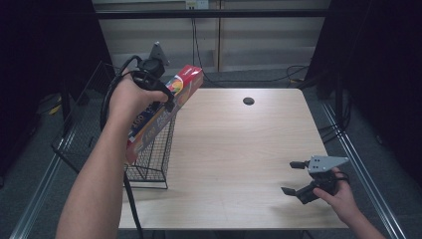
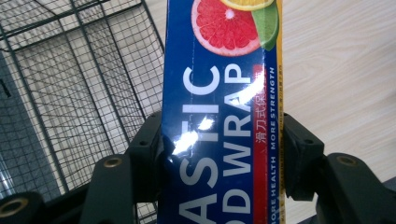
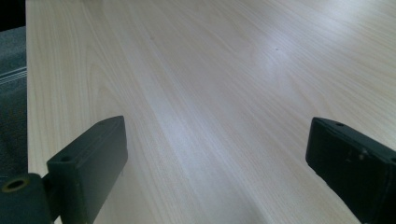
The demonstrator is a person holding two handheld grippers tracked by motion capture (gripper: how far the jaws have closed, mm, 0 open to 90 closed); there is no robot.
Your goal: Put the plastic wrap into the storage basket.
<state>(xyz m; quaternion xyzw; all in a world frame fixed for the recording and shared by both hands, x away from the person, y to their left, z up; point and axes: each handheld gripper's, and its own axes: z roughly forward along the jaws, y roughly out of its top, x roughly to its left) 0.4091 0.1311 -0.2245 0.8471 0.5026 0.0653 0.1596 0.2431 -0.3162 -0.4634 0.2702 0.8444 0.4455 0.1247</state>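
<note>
A long plastic wrap box [image 1: 164, 110], blue with red ends and citrus pictures, is held tilted in the air over the top of a black wire basket [image 1: 149, 159] at the table's left edge. My left gripper [image 1: 166, 99] is shut on the box near its middle. In the left gripper view the box [image 2: 219, 116] runs up between both jaws, which press on its sides. My right gripper [image 1: 293, 178] rests low over the table's front right corner, open, with nothing between its jaws; the right gripper view has its jaws [image 3: 217, 163] wide apart over bare wood.
The light wooden table [image 1: 234, 149] has a dark round cable hole [image 1: 248, 101] near its far edge. The wire basket [image 2: 70, 84] hangs partly off the left side. Cables lie on the floor behind the table.
</note>
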